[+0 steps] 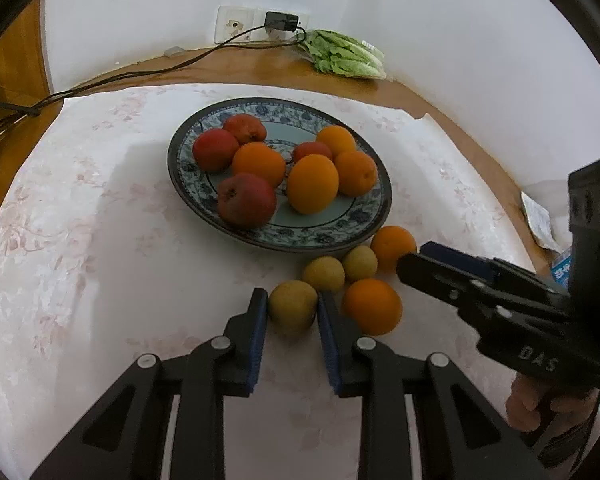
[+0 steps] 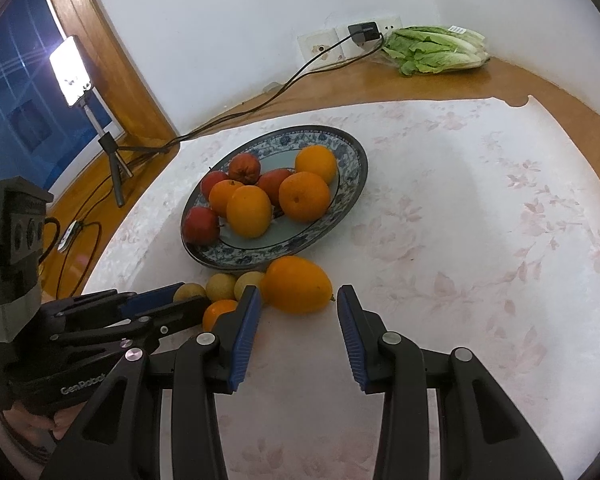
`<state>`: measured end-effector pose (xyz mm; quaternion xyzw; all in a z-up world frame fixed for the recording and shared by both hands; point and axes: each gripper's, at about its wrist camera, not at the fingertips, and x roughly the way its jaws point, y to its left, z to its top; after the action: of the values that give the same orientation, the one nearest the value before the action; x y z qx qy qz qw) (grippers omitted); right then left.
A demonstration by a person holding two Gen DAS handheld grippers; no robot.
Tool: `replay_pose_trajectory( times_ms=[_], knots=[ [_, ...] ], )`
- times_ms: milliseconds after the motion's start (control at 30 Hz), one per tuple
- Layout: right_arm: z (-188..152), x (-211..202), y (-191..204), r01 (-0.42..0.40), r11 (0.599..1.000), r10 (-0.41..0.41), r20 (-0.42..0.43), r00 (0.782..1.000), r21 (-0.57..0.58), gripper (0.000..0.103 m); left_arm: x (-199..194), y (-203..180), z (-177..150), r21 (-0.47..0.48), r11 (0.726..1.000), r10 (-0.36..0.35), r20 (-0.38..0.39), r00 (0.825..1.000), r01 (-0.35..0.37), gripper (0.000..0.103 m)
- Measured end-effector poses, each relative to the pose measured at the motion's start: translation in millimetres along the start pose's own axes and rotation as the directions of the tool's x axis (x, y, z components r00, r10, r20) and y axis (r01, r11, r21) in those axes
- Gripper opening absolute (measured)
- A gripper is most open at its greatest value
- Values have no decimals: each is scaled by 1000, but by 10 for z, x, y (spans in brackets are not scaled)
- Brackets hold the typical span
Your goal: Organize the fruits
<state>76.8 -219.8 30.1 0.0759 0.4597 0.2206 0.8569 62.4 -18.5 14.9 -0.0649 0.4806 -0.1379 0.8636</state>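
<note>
A blue-patterned plate holds several red apples and oranges. In front of it on the cloth lie three small yellow-green fruits and two oranges. My left gripper is shut on the nearest yellow-green fruit, which rests on the cloth; it also shows in the right wrist view. Beside it lie an orange and two more yellow-green fruits. My right gripper is open, just behind a large orange next to the plate; it also shows in the left wrist view.
A white floral cloth covers the round wooden table. A bag of lettuce lies at the back by the wall socket and charger cable. A lamp on a tripod stands left of the table.
</note>
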Motion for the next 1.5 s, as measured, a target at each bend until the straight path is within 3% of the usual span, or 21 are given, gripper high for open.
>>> replay_pose_trajectory(
  times_ms=[900,1500],
  knots=[
    [-9,120,39,22,1000,-22,3,1000,-12,40,-56,164,-26,-70,997,24,5,1000,-24,26],
    [-13,-26,-28,29,1000,-29,35,999,6,39,-134,189,-20,-80,996,31,24,999,-29,26]
  ],
)
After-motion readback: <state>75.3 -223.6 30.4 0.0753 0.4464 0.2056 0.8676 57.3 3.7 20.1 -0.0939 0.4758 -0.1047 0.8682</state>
